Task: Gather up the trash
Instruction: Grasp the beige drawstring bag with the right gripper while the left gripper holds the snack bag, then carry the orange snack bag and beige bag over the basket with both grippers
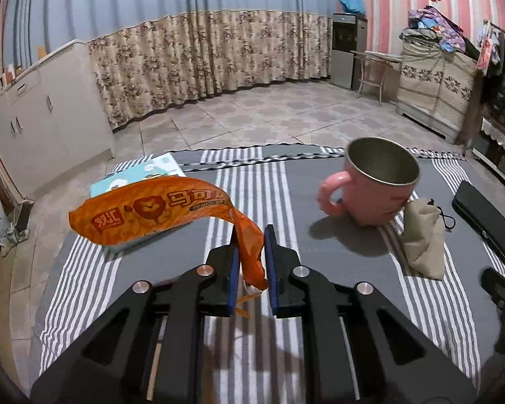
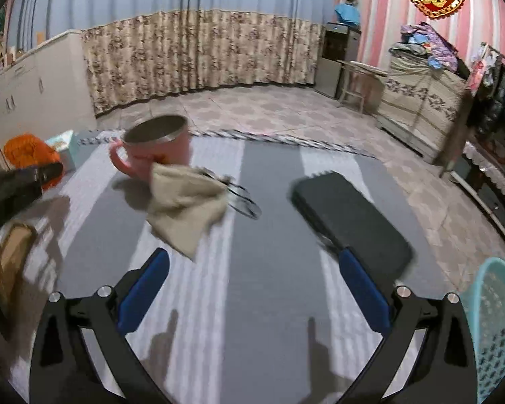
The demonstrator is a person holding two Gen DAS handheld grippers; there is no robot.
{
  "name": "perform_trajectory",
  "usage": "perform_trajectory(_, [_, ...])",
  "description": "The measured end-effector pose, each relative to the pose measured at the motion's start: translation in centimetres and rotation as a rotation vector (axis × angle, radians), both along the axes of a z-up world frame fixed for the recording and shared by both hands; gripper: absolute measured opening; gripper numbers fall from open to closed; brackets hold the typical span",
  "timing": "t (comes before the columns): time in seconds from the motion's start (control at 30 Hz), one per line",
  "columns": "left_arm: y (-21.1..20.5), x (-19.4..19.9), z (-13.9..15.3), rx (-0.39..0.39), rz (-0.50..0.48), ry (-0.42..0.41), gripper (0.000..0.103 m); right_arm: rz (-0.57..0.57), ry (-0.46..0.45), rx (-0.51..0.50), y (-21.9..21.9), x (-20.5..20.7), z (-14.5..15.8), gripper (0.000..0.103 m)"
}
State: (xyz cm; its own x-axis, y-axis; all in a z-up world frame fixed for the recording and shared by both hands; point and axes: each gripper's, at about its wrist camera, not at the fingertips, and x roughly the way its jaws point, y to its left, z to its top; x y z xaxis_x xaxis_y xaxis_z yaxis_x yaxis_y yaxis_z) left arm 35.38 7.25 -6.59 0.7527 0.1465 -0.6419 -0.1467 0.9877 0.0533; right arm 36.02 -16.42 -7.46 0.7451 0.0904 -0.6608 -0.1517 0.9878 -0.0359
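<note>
My left gripper (image 1: 251, 235) is shut on one end of an orange snack wrapper (image 1: 158, 210) with a lion print. The wrapper is lifted above the grey striped tablecloth (image 1: 252, 181) and stretches to the left over a light blue book (image 1: 141, 176). The wrapper also shows in the right wrist view (image 2: 30, 155) at the far left, with the left gripper's black body below it. My right gripper (image 2: 252, 256) is open and empty above the cloth, between a beige pouch (image 2: 185, 205) and a black case (image 2: 350, 219). A teal mesh basket (image 2: 495, 320) stands at the lower right, off the table.
A pink mug (image 1: 377, 185) with a steel inside stands right of centre, touching the beige drawstring pouch (image 1: 422, 235). The black case (image 1: 484, 219) lies at the table's right side. A cardboard box (image 2: 6, 256) sits at the left. Tiled floor, curtains and cabinets lie beyond.
</note>
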Motion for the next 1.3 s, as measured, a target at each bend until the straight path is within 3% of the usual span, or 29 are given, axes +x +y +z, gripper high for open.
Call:
perform_trajectory(0.37, [1.8, 0.5, -0.7, -0.085, 0.013, 0.011, 0.012, 0.007, 0.084, 0.0, 4.4, 5.7, -2.4, 0.097])
perform_trajectory(0.4, [2.0, 0.5, -0.8, -0.097, 0.01, 0.01, 0.012, 0.009, 0.096, 0.005, 4.5, 5.9, -2.7, 0.091])
perform_trajectory(0.43, [2.0, 0.5, -0.8, -0.101, 0.009, 0.011, 0.012, 0.018, 0.117, 0.015, 4.5, 6.3, -3.0, 0.074])
perform_trajectory(0.5, [1.9, 0.6, -1.0, -0.098, 0.006, 0.014, 0.012, 0.037, 0.166, 0.058, 4.2, 6.7, -3.6, 0.061])
perform_trajectory(0.77, [1.3, 0.6, -1.1, -0.09, -0.018, 0.012, 0.012, 0.065, 0.114, 0.133, 2.0, 4.6, -2.5, 0.033])
perform_trajectory(0.97, [-0.7, 0.2, -1.0, -0.04, -0.055, 0.01, 0.012, 0.048, 0.041, 0.183, -2.6, 0.7, 0.2, 0.031])
perform_trajectory(1.3, [-7.7, -2.9, 1.5, -0.007, -0.184, -0.019, 0.011, -0.081, -0.077, 0.154, -14.5, -7.1, 4.8, 0.031])
